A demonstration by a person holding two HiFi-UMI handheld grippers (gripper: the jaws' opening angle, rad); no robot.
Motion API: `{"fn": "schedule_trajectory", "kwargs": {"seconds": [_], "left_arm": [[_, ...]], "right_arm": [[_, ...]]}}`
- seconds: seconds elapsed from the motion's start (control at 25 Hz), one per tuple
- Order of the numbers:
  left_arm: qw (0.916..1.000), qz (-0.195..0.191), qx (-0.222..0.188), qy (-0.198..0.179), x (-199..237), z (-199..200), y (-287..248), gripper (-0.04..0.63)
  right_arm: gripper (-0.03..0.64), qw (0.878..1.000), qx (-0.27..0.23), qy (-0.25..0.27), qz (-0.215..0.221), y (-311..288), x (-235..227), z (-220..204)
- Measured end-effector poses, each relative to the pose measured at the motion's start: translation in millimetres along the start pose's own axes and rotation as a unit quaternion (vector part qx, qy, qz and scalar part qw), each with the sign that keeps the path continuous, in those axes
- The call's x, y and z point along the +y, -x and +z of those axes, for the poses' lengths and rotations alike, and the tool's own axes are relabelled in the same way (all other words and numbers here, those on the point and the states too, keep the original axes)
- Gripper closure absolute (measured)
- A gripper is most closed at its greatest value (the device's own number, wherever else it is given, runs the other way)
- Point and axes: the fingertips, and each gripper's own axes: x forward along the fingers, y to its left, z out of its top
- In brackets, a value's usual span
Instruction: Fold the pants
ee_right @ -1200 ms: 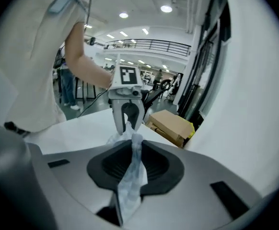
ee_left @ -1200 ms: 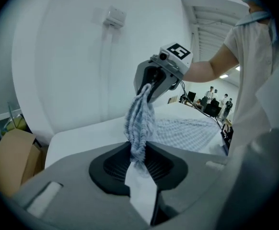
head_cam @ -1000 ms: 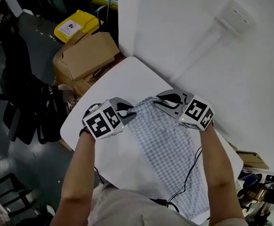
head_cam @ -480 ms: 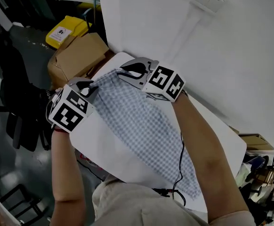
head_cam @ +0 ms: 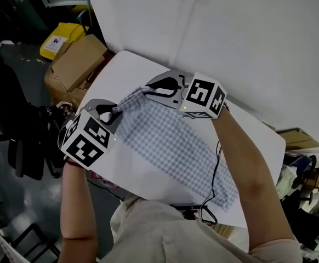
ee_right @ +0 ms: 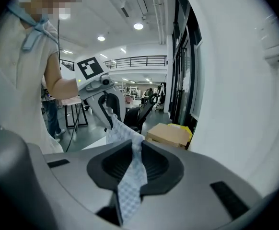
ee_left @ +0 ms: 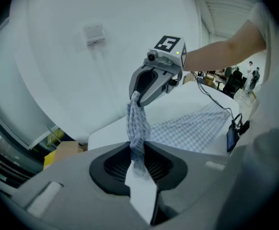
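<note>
Blue-and-white checked pants [head_cam: 165, 144] lie along the white table [head_cam: 121, 70], their far end lifted off it. My left gripper [head_cam: 114, 113] is shut on the left corner of that end; the cloth [ee_left: 138, 138] runs pinched between its jaws. My right gripper [head_cam: 148, 87] is shut on the right corner, and the checked cloth [ee_right: 132, 171] hangs through its jaws. The fabric stretches as a short raised edge between the two grippers. The near part of the pants [head_cam: 217, 188] still rests flat on the table. In the left gripper view the right gripper [ee_left: 135, 96] shows ahead, holding its bunched corner.
A white wall [head_cam: 269, 43] borders the table's far side. Cardboard boxes [head_cam: 74, 64] and a yellow bin [head_cam: 58, 37] stand on the floor beyond the table's left corner. A black cable [head_cam: 213, 171] trails over the pants toward a dark device [ee_left: 231, 138] at the table's near edge.
Both grippers have risen with the pants' far end, which now hangs clear of the table. The hands first swung toward the far left corner, then came back a little.
</note>
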Motion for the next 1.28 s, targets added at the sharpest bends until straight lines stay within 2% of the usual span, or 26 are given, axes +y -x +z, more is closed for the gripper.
{"fn": "schedule_trajectory", "kwargs": {"seconds": [0.68,0.84,1.04,1.28], "left_arm": [[0.995,-0.098,0.005,-0.014,-228,91,-21,0.515],[0.9918,-0.121,0.001,-0.042,-283,111,-28,0.515],[0.9872,-0.153,-0.015,-0.042,-342,129,-36,0.515],[0.979,-0.194,-0.012,-0.062,-402,145,-47,0.515]], "right_arm": [[0.546,0.997,-0.005,-0.06,-0.039,180,138,-93],[0.546,0.996,-0.003,-0.071,-0.051,219,166,-114],[0.546,0.993,-0.005,-0.092,-0.069,261,202,-140],[0.546,0.989,0.004,-0.121,-0.082,298,240,-177]]}}
